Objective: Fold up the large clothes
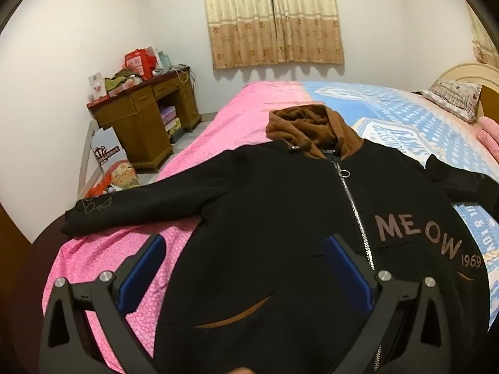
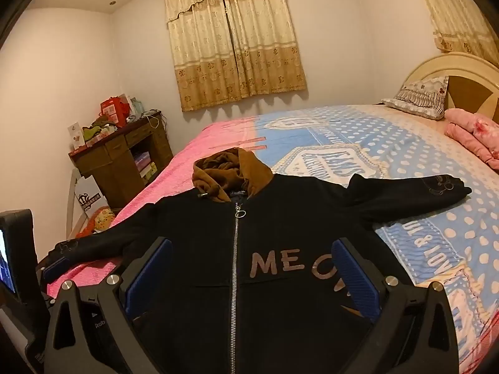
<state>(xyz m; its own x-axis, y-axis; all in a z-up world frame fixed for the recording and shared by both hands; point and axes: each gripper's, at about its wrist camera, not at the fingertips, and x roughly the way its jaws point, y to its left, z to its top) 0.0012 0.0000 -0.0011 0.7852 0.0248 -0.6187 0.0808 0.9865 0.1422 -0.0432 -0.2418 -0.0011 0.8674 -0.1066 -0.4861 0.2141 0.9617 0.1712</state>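
The bed (image 2: 405,143) is carrying a black zip-up hoodie (image 2: 280,227) that is lying face up and spread flat, brown hood (image 2: 224,171) pointing away toward the curtain and both sleeves stretching out to the sides, one reaching the bed's near edge. Both the left tongs (image 1: 246,268) and right tongs (image 2: 252,271) are hovering over the hoodie's lower front with jaws standing wide and gripping nothing. The thick fabric is likely to bunch or slip if a pad is catching only the top layer, and the sleeve (image 1: 124,208) nearest the bed's edge could be sliding off.
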